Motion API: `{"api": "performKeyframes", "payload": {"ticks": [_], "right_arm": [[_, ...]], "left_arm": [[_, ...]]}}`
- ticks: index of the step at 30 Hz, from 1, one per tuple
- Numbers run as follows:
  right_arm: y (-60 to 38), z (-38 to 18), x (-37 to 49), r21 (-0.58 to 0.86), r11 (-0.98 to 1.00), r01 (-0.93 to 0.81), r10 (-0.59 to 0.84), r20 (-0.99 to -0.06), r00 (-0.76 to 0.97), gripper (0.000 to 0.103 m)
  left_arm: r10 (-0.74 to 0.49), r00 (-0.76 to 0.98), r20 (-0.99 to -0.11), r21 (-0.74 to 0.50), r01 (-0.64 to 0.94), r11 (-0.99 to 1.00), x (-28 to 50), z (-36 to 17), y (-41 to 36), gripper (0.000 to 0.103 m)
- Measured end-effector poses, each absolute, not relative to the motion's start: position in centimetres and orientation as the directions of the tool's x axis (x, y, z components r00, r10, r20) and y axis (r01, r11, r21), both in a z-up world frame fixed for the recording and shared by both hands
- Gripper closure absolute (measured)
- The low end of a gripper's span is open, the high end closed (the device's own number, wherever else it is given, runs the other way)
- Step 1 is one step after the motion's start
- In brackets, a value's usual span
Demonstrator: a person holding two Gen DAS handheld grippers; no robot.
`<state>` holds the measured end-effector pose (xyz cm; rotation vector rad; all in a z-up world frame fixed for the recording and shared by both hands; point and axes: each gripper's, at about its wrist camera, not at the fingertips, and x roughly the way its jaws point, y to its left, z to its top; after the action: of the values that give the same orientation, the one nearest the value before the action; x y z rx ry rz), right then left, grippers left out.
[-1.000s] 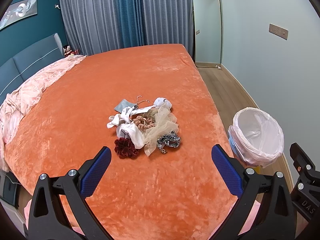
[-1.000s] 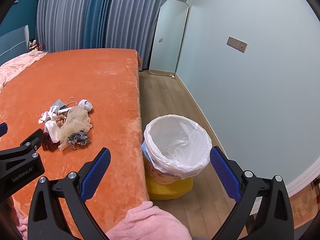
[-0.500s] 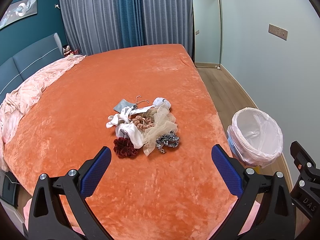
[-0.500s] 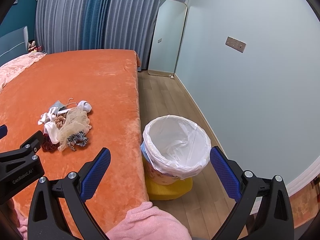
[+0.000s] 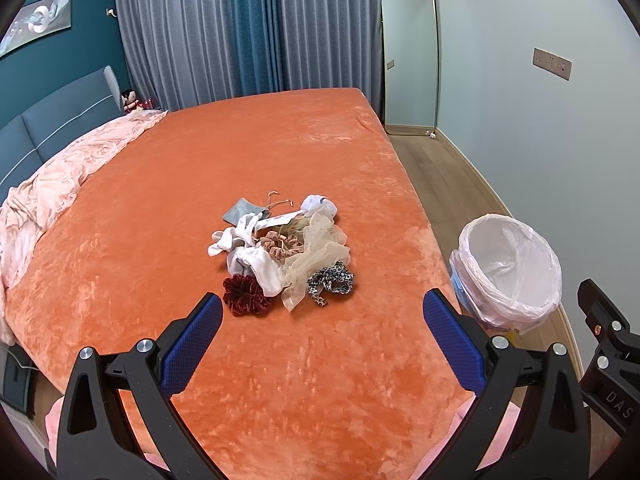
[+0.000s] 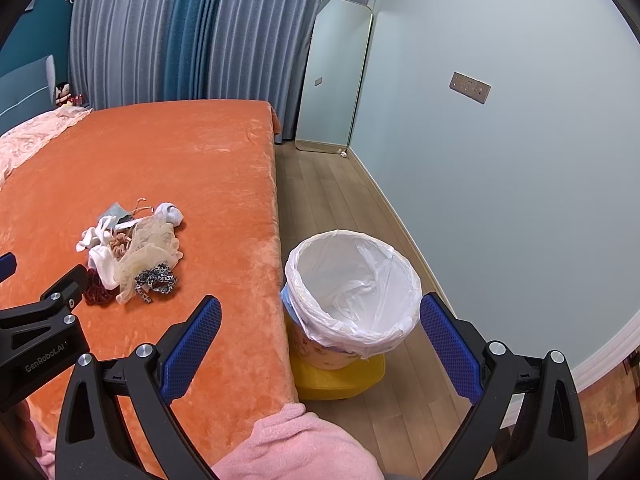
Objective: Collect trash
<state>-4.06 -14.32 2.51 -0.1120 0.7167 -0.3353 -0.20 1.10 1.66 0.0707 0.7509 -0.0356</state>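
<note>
A small pile of trash lies in the middle of the orange bed: white socks, a dark red scrunchie, a leopard-print scrunchie, beige mesh and a grey pouch. The pile also shows in the right wrist view. A bin lined with a white bag stands on the floor beside the bed; it also shows in the left wrist view. My left gripper is open and empty, just short of the pile. My right gripper is open and empty, near the bin.
A pink quilt lies along the left of the bed by the blue headboard. A tall mirror leans in the far corner by grey and blue curtains. Wooden floor runs between bed and wall. The bin sits on a yellow stool.
The pile sits slightly higher and further left in the left wrist view, a small drift of the gripper. Both grippers stay open and empty.
</note>
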Motion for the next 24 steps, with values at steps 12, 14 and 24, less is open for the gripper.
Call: {"api": "performKeyframes", "payload": {"ticks": [12, 14, 24], "right_arm": [[-14.36, 2.68, -4.11, -0.214, 0.939, 0.27, -0.344, -0.622, 0.704, 0.007], [-14.38, 2.69, -4.09, -0.214, 0.939, 0.27, -0.344, -0.621, 0.704, 0.007], [-14.29, 2.74, -4.17, -0.216, 0.937, 0.275, -0.349, -0.62, 0.702, 0.007]], "left_arm": [[-0.015, 0.733, -0.68, 0.047, 0.063, 0.997, -0.47, 1.58, 1.09, 0.007], [-0.015, 0.733, -0.68, 0.048, 0.064, 0.997, -0.46, 1.58, 1.06, 0.007], [-0.018, 0.741, -0.672, 0.049, 0.069, 0.996, -0.57, 1.79, 0.93, 0.007]]}}
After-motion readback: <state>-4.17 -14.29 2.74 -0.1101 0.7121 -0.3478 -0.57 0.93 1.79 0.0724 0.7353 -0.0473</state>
